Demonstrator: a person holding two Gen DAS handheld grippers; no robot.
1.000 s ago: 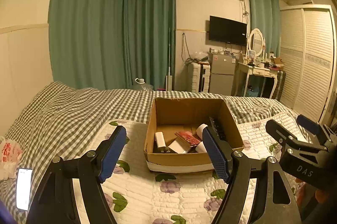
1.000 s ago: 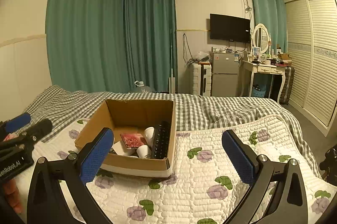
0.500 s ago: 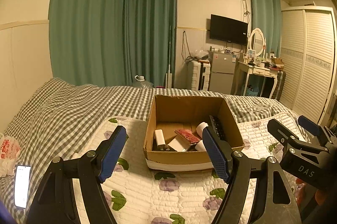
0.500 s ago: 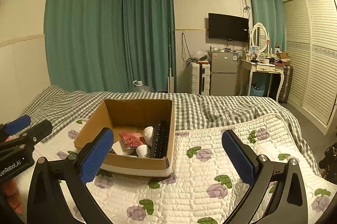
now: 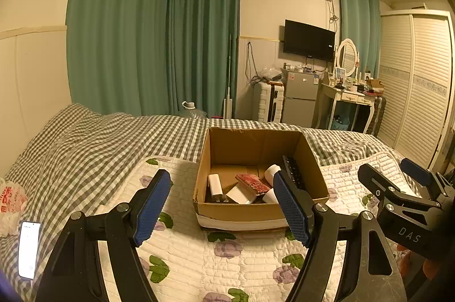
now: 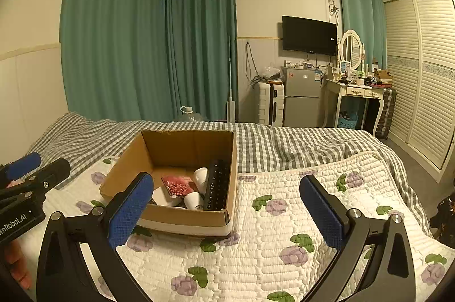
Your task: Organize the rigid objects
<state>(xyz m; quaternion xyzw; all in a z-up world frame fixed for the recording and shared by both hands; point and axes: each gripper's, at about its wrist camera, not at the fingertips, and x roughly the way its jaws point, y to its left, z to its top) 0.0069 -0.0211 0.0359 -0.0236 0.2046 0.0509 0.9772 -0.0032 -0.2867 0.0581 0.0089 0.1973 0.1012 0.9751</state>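
Open cardboard box (image 5: 256, 205) on the floral quilt (image 5: 227, 259), centre of the left wrist frame and left of centre in the right wrist frame. Inside lie a black remote (image 6: 216, 185) leaning against the box's right-hand wall, two white cups (image 6: 200, 177), a red patterned packet (image 6: 177, 186), a white block (image 5: 215, 185) at the left and a flat white piece (image 5: 238, 194). No loose item shows on the quilt around it. Left gripper (image 5: 224, 205) and right gripper (image 6: 227, 209) both hang in front of the box, fingers wide apart, holding nothing. The scene fits either items gathered in the box or items waiting to be lifted out and sorted. For any reach inside, enter from above the rim; the cardboard wall would likely buckle or slide if nudged, and the remote's long edges look the surest grip. A phone (image 5: 28, 248) lies at the lower left, on the checked cover (image 5: 85, 148).
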